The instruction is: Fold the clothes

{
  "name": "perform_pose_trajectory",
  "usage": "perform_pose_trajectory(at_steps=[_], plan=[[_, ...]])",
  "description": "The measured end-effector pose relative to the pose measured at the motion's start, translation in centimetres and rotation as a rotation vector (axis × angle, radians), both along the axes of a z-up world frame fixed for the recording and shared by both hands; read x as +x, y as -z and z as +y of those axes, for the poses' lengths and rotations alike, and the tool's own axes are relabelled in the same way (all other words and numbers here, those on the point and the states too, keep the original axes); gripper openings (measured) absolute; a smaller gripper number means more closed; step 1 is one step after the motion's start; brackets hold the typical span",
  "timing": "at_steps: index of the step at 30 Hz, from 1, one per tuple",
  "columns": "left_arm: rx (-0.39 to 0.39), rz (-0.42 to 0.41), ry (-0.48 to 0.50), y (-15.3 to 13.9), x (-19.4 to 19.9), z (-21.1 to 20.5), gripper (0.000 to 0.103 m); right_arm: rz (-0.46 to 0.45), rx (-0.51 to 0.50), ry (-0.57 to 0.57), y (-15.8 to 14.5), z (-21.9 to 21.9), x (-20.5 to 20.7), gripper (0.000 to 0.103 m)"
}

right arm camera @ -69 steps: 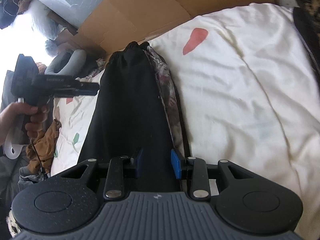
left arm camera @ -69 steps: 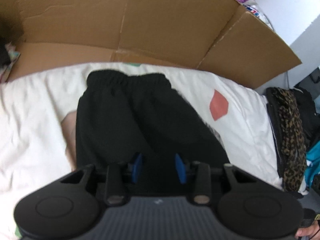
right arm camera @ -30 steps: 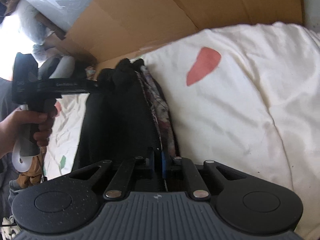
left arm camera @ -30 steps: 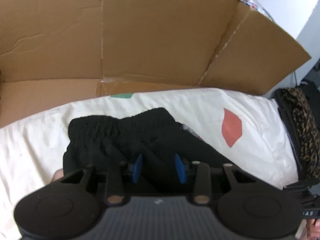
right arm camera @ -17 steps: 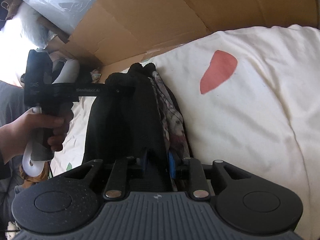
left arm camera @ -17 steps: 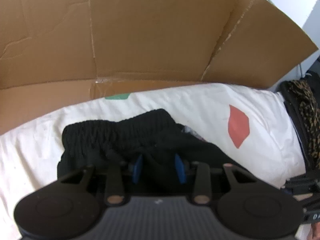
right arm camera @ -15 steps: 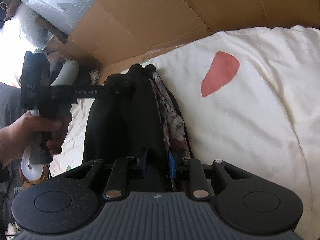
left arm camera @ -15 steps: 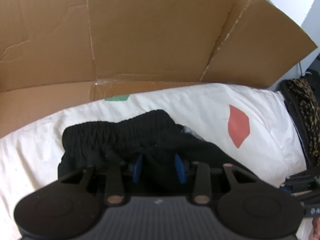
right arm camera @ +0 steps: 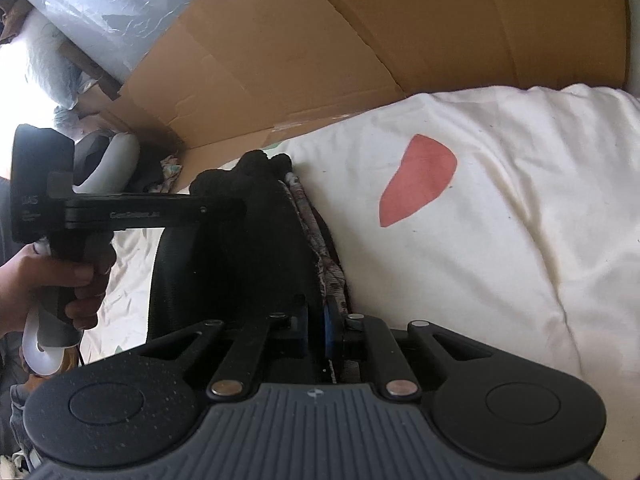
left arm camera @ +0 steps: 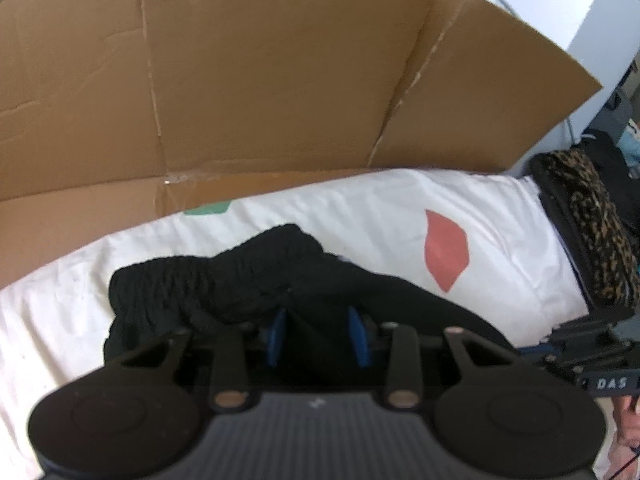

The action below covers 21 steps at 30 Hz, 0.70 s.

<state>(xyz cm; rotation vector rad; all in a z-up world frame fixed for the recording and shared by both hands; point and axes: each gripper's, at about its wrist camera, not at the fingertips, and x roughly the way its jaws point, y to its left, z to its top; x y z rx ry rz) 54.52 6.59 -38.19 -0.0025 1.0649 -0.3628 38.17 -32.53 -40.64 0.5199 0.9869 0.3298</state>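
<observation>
Black ribbed shorts point(left arm camera: 224, 292) (bunched): left gripper point(left arm camera: 318, 334) fingers apart, right gripper point(right arm camera: 316, 330) fingers pinching them.

We see a cream bedsheet point(left arm camera: 360, 216) with a red patch point(left arm camera: 445, 254), brown cardboard point(left arm camera: 240, 80) propped behind it, and bright daylight point(right arm camera: 12, 72) at one side.

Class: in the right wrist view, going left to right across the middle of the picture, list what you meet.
left gripper held in the person's hand → black garment → patterned fabric at its edge → red patch on the white bedsheet.
</observation>
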Motion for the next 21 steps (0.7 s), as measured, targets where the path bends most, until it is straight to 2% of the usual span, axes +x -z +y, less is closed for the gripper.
perform_pose_trajectory(at_steps=[3, 6, 8, 12, 21], plan=[[0.032, 0.009, -0.022, 0.7, 0.5, -0.3, 0.034, 0.039, 0.022, 0.017, 1.0, -0.1, 0.2, 0.010], [0.061, 0.004, -0.047, 1.4, 1.0, -0.6, 0.033, 0.037, 0.063, 0.033, 0.9, -0.4, -0.7, 0.026], [0.083, 0.001, -0.054, 1.7, 1.2, -0.9, 0.033, 0.034, 0.067, 0.042, 0.7, -0.6, -1.7, 0.028], [0.135, 0.000, -0.044, 1.9, 1.4, -1.5, 0.030, 0.052, 0.050, 0.036, 0.9, -1.0, -3.9, 0.028], [0.154, 0.015, -0.095, 1.8, 1.6, -1.6, 0.027, 0.090, -0.016, 0.031, 2.1, -0.6, -8.1, 0.031]])
